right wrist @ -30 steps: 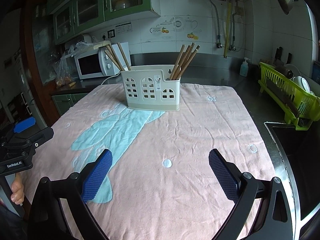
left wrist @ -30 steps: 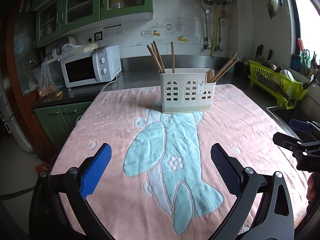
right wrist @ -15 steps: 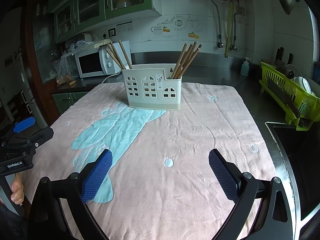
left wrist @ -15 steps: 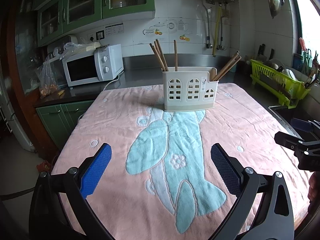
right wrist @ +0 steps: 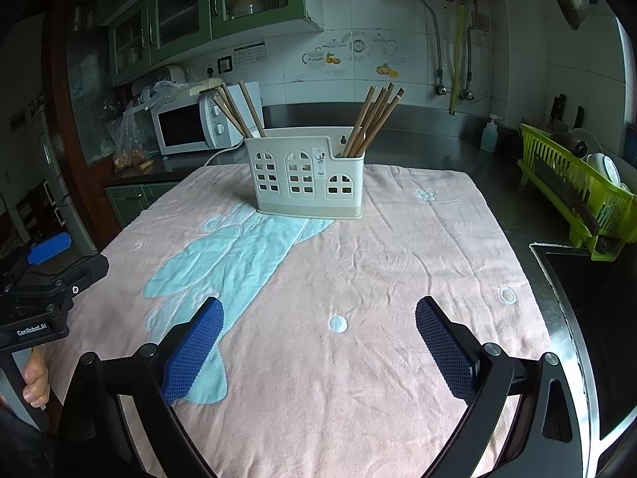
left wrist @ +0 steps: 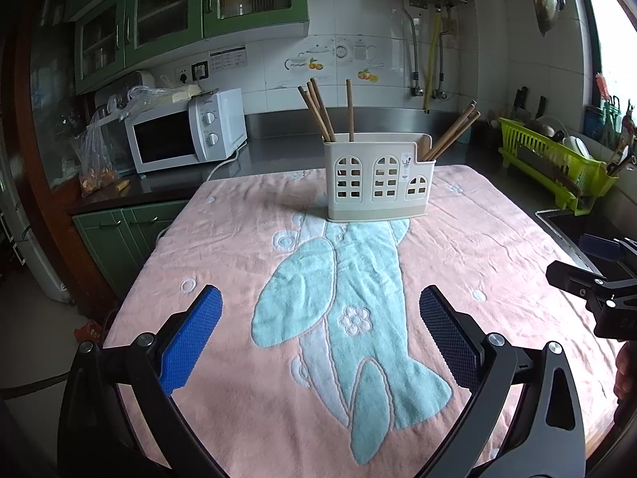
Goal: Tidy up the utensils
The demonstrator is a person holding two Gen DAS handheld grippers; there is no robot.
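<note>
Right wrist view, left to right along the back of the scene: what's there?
Plastic bag → microwave → utensil holder → soap bottle → green dish rack.

black gripper frames, blue textured fingers point(left wrist: 191, 334)

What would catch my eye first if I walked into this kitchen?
Probably the pink towel with a pale blue fish-like shape covering the table, and the cream plastic utensil holder with arched windows standing at its far middle, brown wooden chopsticks fanning from both ends. Beyond it, a white microwave sits at the left.
</note>
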